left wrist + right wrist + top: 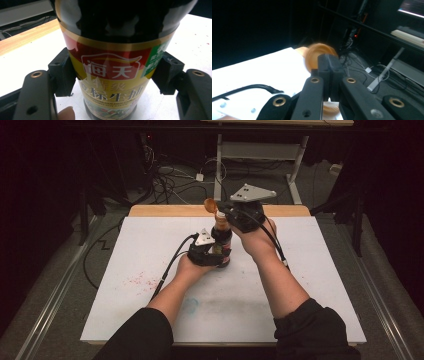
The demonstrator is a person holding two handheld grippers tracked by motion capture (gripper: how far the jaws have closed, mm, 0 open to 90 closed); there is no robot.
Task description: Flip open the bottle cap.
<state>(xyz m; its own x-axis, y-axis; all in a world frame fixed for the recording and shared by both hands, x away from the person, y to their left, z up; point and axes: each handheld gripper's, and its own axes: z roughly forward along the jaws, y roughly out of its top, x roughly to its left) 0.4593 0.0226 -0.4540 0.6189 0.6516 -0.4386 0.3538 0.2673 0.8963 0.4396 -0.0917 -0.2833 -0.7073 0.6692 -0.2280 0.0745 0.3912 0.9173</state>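
Soy sauce bottle (pixel 221 236) stands upright near the middle of the white desk (pixel 310 270), toward its far edge, and the action is all around it! Starting at the left: the left gripper (pixel 216 254) has its two jaws pressed against the bottle's body, one on each side of the yellow and red label (pixel 112 82), clamped on it low down and steadying it; a fingertip shows at the bottom of the left gripper view. Faint red specks mark the desk off to the left, well apart from the bottle. Moving to the centre, the bottle's dark neck rises above the left gripper, and at its top sits the orange cap (pixel 210 205), flipped up and tilted off toward the far left. Now to the right: the right gripper (pixel 223 210) comes in from above at the bottle's top, and in the right gripper view its jaws are drawn tight together in front of the blurred orange cap (pixel 317 57); they look pinched on the cap's edge, though the blur leaves the exact hold unclear. By my reading, the opening job is well along: the bottle is secured, the cap lifted. What is left seems to be swinging it fully open or pulling it free, then letting go.
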